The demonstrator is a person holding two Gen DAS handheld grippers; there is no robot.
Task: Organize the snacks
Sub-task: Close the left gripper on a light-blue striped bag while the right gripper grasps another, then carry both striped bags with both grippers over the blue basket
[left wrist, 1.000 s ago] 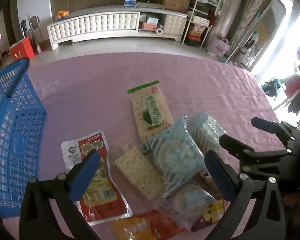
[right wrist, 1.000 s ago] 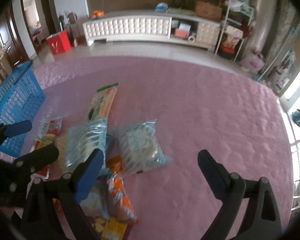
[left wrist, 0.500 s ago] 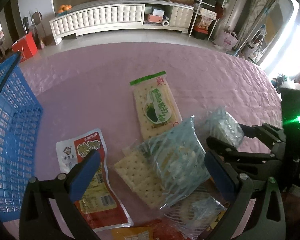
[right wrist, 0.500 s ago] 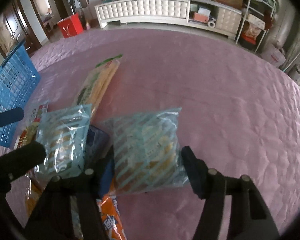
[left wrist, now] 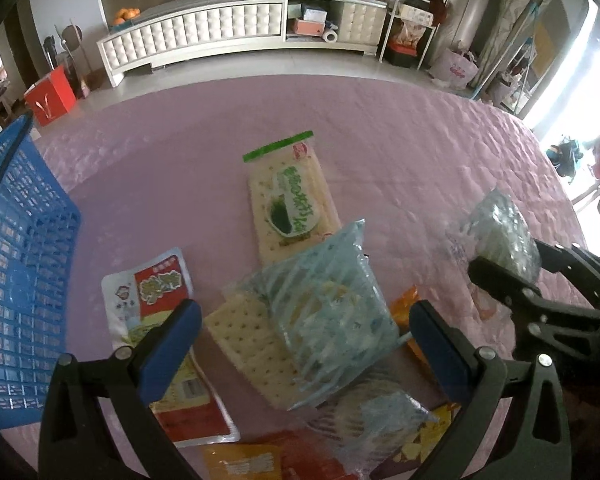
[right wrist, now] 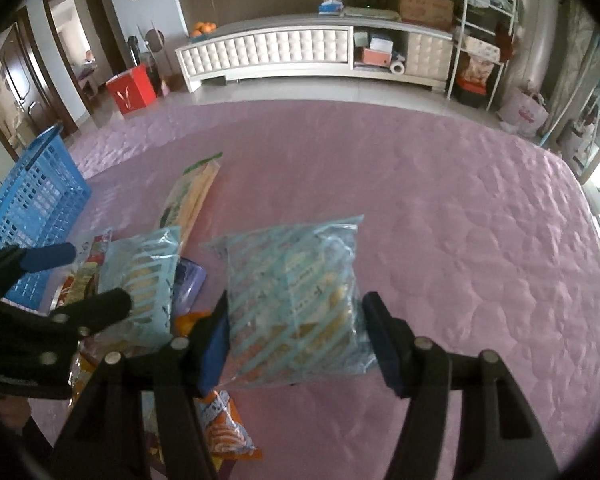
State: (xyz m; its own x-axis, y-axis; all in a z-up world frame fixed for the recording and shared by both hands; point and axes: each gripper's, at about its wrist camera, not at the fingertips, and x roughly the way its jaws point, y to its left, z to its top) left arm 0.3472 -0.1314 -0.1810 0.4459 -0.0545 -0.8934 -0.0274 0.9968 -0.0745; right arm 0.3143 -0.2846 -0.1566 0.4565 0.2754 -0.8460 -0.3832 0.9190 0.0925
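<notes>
My right gripper [right wrist: 296, 320] is shut on a pale blue striped snack bag [right wrist: 296, 288], with a pad pressed on each side. In the left wrist view this bag [left wrist: 496, 228] hangs at the right, just off the pink quilt, between the right gripper's fingers [left wrist: 500, 280]. My left gripper [left wrist: 304, 320] stands open over the snack pile, with nothing held. Below it lie a second pale blue bag [left wrist: 328, 312], a plain cracker pack [left wrist: 248, 340], a red and white pouch [left wrist: 156, 296] and a green-labelled cracker pack [left wrist: 292, 200].
A blue plastic basket [left wrist: 20, 280] stands at the left edge of the quilt [right wrist: 460, 220]. Orange and red packets [left wrist: 260, 456] lie at the near edge of the pile. Beyond the quilt are a white cabinet [left wrist: 236, 36] and a red box [left wrist: 50, 96].
The right gripper went from wide open to shut on the striped bag and carried it to the right, away from the pile. The left gripper stays open over the pile.
</notes>
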